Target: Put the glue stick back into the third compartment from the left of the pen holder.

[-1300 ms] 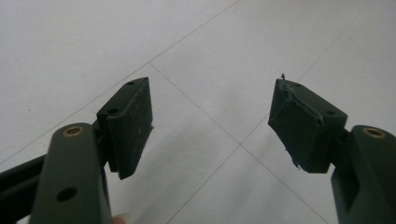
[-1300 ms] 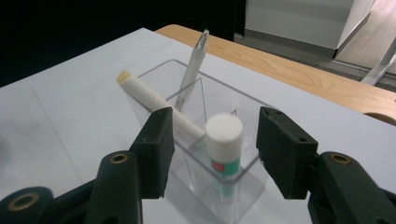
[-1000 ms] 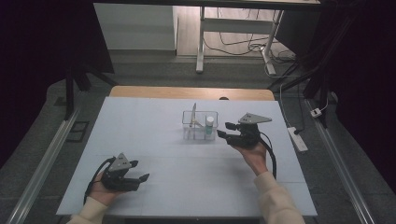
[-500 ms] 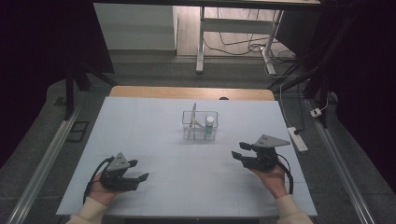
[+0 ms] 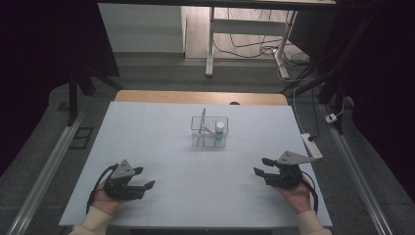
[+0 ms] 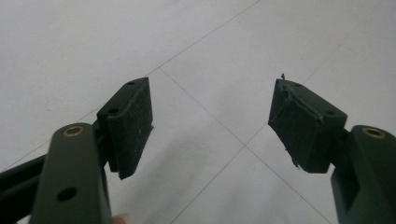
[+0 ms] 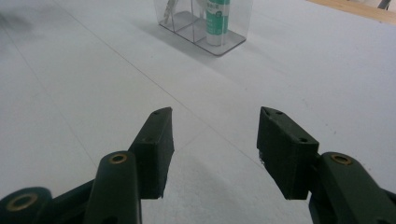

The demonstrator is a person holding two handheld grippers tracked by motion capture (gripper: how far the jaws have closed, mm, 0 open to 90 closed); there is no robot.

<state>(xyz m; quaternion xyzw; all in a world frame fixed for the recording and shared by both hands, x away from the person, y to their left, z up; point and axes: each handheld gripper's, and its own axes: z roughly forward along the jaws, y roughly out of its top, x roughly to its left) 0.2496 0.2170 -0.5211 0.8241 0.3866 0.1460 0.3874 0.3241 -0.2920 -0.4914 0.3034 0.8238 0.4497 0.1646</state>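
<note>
High view: left gripper (image 5: 147, 178) and right gripper (image 5: 260, 166) sit low on the white table (image 5: 161, 137), both wide open, empty. Clear organizer (image 5: 209, 131) w/ glue stick (image 5: 219, 133) mid-table, well apart from both.
Left gripper view: 2 jaws spread over bare tabletop.
Right gripper view: jaws wide, pointed toward organizer.
</note>
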